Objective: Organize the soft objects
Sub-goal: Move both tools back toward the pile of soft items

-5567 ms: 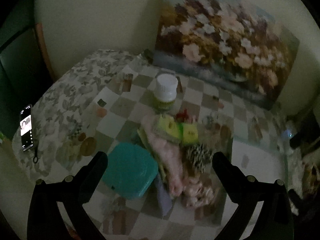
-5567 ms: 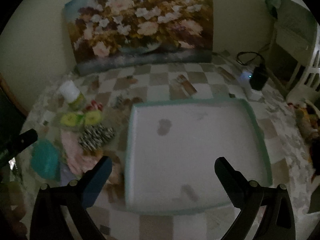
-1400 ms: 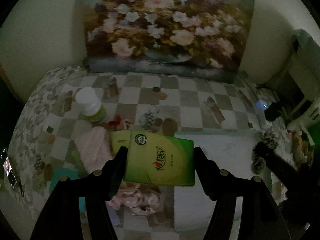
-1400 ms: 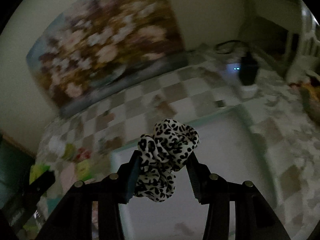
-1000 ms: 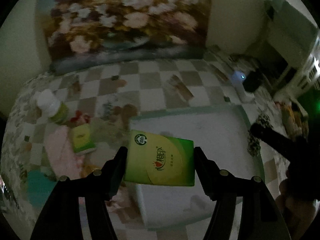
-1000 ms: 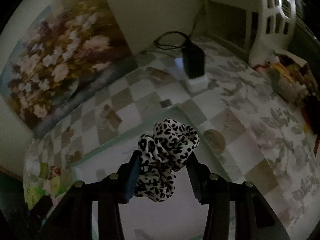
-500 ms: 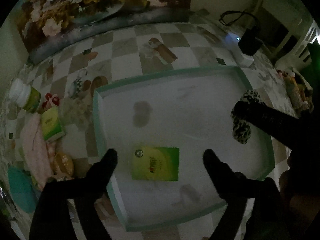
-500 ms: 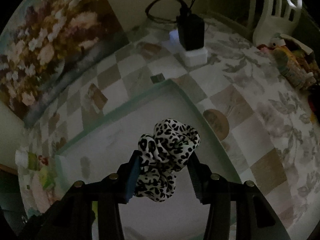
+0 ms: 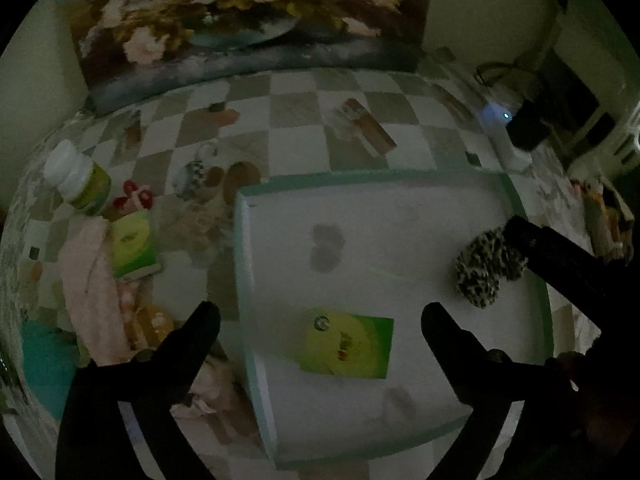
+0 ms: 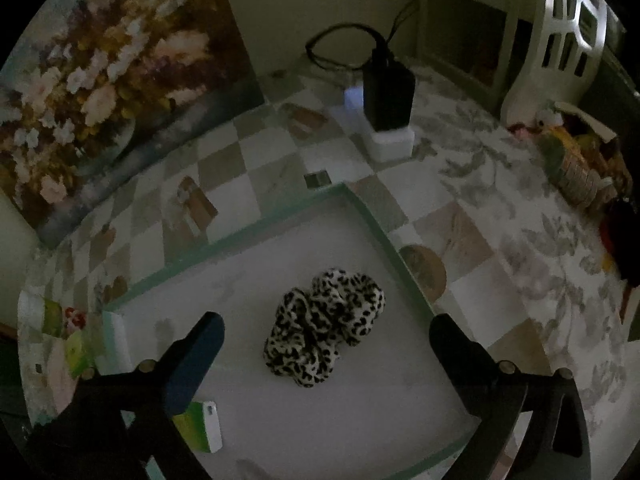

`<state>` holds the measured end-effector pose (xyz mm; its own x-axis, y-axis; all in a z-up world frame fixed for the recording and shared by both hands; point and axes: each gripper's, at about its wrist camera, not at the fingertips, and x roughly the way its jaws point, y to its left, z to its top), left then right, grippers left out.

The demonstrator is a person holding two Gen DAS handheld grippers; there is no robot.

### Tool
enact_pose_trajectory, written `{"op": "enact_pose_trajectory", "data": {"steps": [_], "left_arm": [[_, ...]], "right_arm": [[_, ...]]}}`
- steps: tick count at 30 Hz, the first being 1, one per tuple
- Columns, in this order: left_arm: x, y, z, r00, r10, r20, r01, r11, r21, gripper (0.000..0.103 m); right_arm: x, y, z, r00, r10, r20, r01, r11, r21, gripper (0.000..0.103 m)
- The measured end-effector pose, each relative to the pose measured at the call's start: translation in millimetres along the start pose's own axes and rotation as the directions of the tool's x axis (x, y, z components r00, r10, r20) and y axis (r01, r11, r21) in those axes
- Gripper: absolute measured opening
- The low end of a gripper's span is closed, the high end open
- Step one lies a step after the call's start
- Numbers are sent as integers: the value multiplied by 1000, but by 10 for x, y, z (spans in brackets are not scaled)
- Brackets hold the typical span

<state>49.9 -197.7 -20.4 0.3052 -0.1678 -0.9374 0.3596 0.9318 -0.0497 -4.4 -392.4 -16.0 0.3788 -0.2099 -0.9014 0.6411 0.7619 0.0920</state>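
A white tray with a teal rim (image 9: 239,240) (image 10: 280,210) lies on the checkered tablecloth. A green tissue pack (image 9: 346,348) lies flat in the tray's near left part; its end shows in the right wrist view (image 10: 200,426). A leopard-print scrunchie (image 10: 322,326) (image 9: 482,268) lies in the tray's right part. My left gripper (image 9: 320,316) is open above the tissue pack. My right gripper (image 10: 326,326) is open around the scrunchie, just above it. A second tissue pack (image 9: 130,244), a pink cloth (image 9: 90,280) and small soft items lie left of the tray.
A white-capped bottle (image 9: 78,178) and a teal lid (image 9: 46,364) sit at the left. A flower painting (image 9: 240,12) leans on the back wall. A black charger on a white block (image 10: 388,100) stands behind the tray. A white chair (image 10: 560,32) is at the far right.
My right gripper has opened and let the scrunchie down into the tray. My left gripper stays open over the released tissue pack and has moved nearer to it.
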Motion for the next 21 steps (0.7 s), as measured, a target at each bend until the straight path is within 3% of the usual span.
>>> {"op": "enact_pose_trajectory", "data": {"steps": [10,14,21], "left_arm": [[-166,378,105,997,-2,82,13,992,-128,103],[-214,602,144,994,-12,107,32,982,-188,103],[-273,1160,196,990,40,137,5,948,-319,103]], "right_arm": [[-267,139,55,990,13,138,-11,1000,-14,103],[-253,289,27,990,32,138,-24,998,-64,103],[-253,451,-55,984,112,138,-103,992,-73,103]]}}
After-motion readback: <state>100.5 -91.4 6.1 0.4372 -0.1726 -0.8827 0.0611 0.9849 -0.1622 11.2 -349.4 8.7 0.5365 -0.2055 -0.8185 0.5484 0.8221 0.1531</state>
